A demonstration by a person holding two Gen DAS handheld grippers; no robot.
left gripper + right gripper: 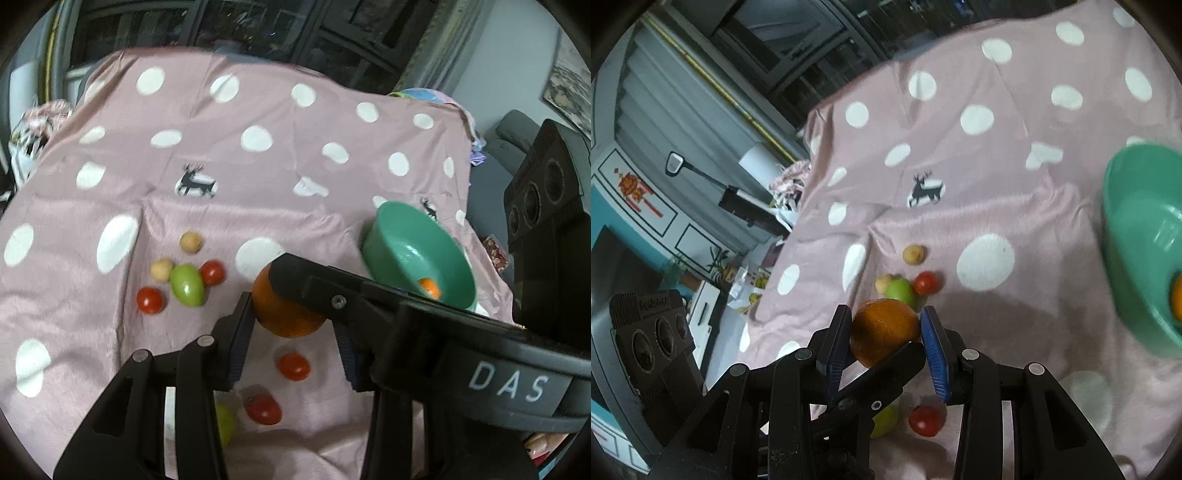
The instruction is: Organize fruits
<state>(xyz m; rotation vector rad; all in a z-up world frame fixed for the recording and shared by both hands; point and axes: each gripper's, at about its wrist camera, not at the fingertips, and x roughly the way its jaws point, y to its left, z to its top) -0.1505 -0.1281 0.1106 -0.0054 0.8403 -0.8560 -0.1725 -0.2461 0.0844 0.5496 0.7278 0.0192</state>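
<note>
STATE: right gripper [885, 311] is clamping round orange fruit [886, 332] between its jaws; left gripper [290, 314] is touching it with one pad, far pad hidden, grip unconfirmed | PROGRESS: one small orange fruit [429, 287] is lying in green plastic bowl [406, 251] right of jaws | REMAINING: red, green, beige fruits [186, 284] are waiting beyond and below jaws.

Orange fruit [884, 332]; green bowl [417, 254]; pink cloth [221, 147], white dots, deer print.

Both grippers angled downward, crossing at the jaws; left gripper [291, 314] and right gripper [886, 328] each with pads pressed against opposite sides of the same orange [884, 332], lifted clear of the cloth
</note>
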